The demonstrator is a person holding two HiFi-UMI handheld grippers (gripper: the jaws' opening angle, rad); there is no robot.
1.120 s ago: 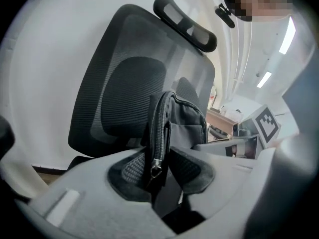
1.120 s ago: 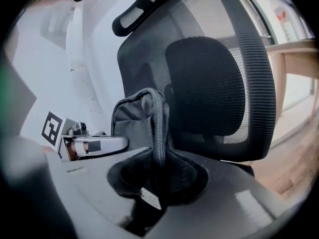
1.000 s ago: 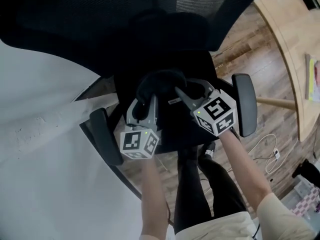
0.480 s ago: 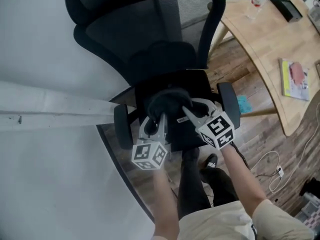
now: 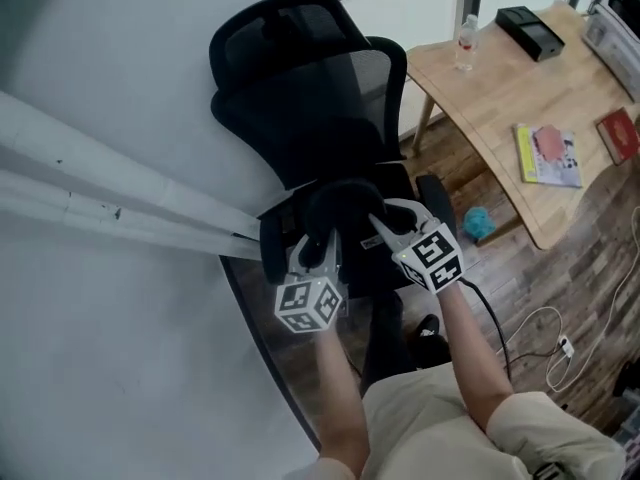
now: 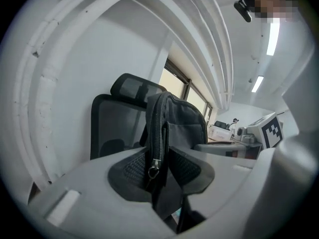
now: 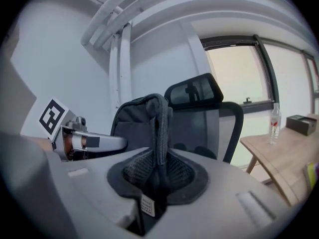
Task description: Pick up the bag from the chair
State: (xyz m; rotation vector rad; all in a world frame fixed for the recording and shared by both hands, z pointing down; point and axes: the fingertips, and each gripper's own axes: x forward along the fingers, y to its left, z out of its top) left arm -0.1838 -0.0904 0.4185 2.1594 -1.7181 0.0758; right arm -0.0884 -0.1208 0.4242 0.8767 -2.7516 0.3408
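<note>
Over the front edge of the chair (image 5: 300,98) seat, I hold the bag (image 5: 340,203), apparently clear of the cushion. Left gripper (image 5: 316,240) and right gripper (image 5: 388,220) each clamp 1 zipped edge (2 grips should keep it level).

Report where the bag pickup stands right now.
Done: both grasps are made; the left gripper and right gripper have their jaws shut on the dark bag. In hand: the bag is held up in front of the backrest of the chair. Left: carrying it clear of the chair; no view shows its underside off the seat.
</note>
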